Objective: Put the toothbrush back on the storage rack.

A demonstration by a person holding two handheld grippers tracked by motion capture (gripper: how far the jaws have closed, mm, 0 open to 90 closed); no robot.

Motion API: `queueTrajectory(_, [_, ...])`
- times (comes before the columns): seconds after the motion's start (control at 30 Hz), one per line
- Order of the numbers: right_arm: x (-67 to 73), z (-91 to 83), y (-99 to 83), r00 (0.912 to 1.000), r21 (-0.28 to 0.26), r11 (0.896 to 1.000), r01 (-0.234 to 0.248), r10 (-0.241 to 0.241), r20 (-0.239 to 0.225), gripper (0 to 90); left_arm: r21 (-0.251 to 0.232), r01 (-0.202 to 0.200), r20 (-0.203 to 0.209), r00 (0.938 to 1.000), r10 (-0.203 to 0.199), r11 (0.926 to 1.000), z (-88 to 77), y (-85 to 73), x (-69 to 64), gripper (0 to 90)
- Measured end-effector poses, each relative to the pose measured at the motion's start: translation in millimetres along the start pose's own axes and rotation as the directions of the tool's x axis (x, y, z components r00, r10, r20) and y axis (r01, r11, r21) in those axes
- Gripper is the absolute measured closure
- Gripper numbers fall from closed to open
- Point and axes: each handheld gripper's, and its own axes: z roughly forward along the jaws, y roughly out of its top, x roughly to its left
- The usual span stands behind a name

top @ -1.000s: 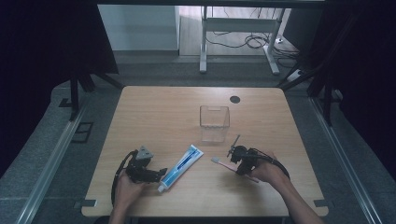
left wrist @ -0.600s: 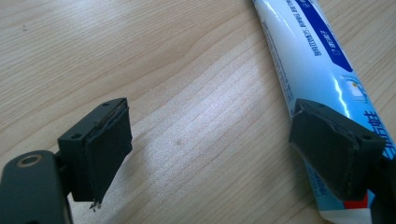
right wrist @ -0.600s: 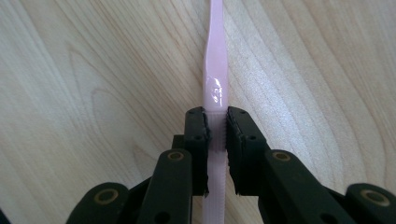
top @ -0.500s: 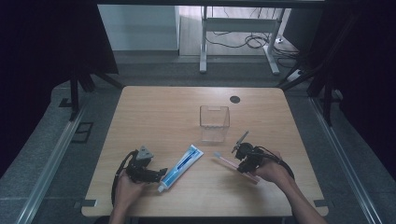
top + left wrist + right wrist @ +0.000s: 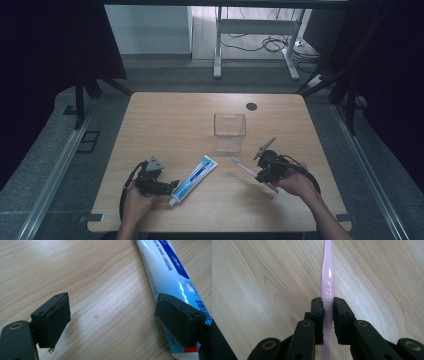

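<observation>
Toothbrush [image 5: 326, 277] head beyond the top edge, toothpaste tube [image 5: 172, 277] cap behind a jaw, print too small

A pale pink toothbrush [image 5: 248, 171] was held clear of the wooden table, its slim handle clamped between two black pads, its white-bristled head pointing toward the table's middle, near a clear plastic box. A white-and-blue toothpaste tube [image 5: 194, 178] lay flat and diagonal on the wood near the front edge, cap end toward the person, blue printed lettering showing along its upper face.
</observation>
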Motion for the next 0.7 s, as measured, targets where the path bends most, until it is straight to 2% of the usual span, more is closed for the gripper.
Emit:
queueTrajectory(0.43, [-1.1,-20.8,0.3,0.9999,-0.083,0.996,-0.014,0.015,0.002,79.0,-0.007,0.004,-0.029,0.9996,-0.004,1.0,-0.4,-0.7,1.4,13.2])
queueTrajectory(0.7, [-5.8,-35.5,5.2,0.9994,-0.146,0.989,-0.032,0.033,0.008,79.1,-0.01,0.003,-0.032,0.9995,-0.003,0.9999,-0.4,-0.9,1.9,13.2])
